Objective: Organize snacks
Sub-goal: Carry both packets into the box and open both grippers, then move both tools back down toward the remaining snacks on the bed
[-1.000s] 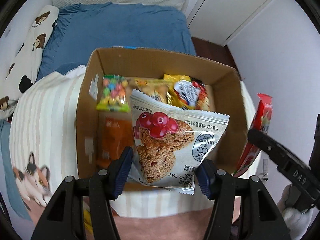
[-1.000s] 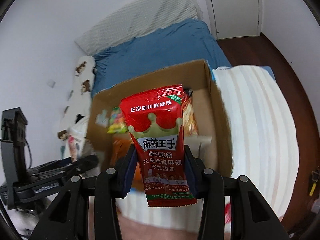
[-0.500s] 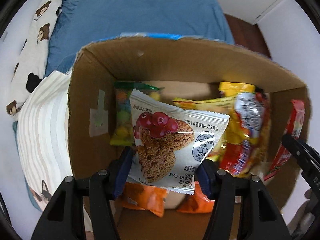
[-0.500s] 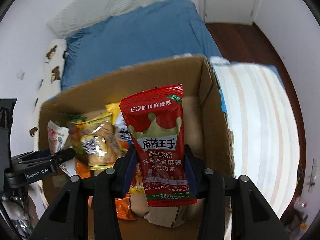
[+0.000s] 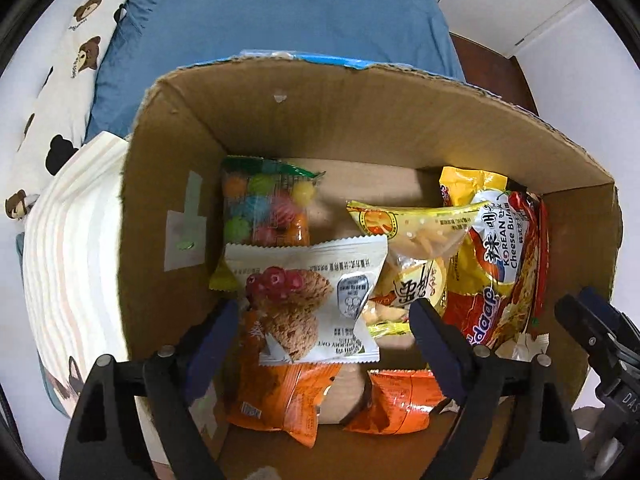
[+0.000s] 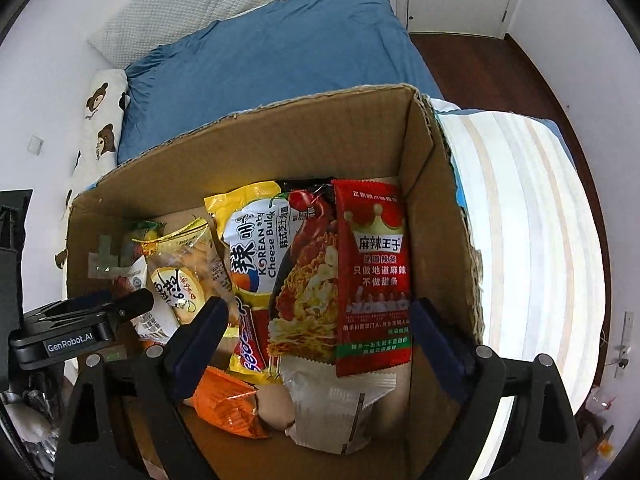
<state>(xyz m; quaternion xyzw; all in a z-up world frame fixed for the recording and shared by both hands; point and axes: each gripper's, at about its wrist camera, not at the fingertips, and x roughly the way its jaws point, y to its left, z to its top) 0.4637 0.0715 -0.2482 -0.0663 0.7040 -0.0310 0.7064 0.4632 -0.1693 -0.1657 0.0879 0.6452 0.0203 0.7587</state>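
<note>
An open cardboard box (image 5: 168,184) (image 6: 432,208) on the bed holds snack packs. My left gripper (image 5: 324,328) is open over the box; the white oat cookie pack (image 5: 308,300) lies loose between its fingers on an orange pack (image 5: 280,396). My right gripper (image 6: 320,332) is open over the box; the red spicy strip pack (image 6: 372,272) lies free inside by the right wall, on a Korean cheese noodle pack (image 6: 280,264) (image 5: 500,264). The left gripper shows in the right wrist view (image 6: 120,308).
The box also holds a green candy bag (image 5: 264,200), a yellow crisps bag (image 5: 408,236) and a white pack (image 6: 336,408). A striped blanket (image 6: 520,216), a blue duvet (image 5: 272,16) and a bear-print pillow (image 5: 72,64) surround the box.
Both grippers moved down over the box and opened. The cookie pack dropped from the left gripper and the red pack from the right; both now lie in the box.
</note>
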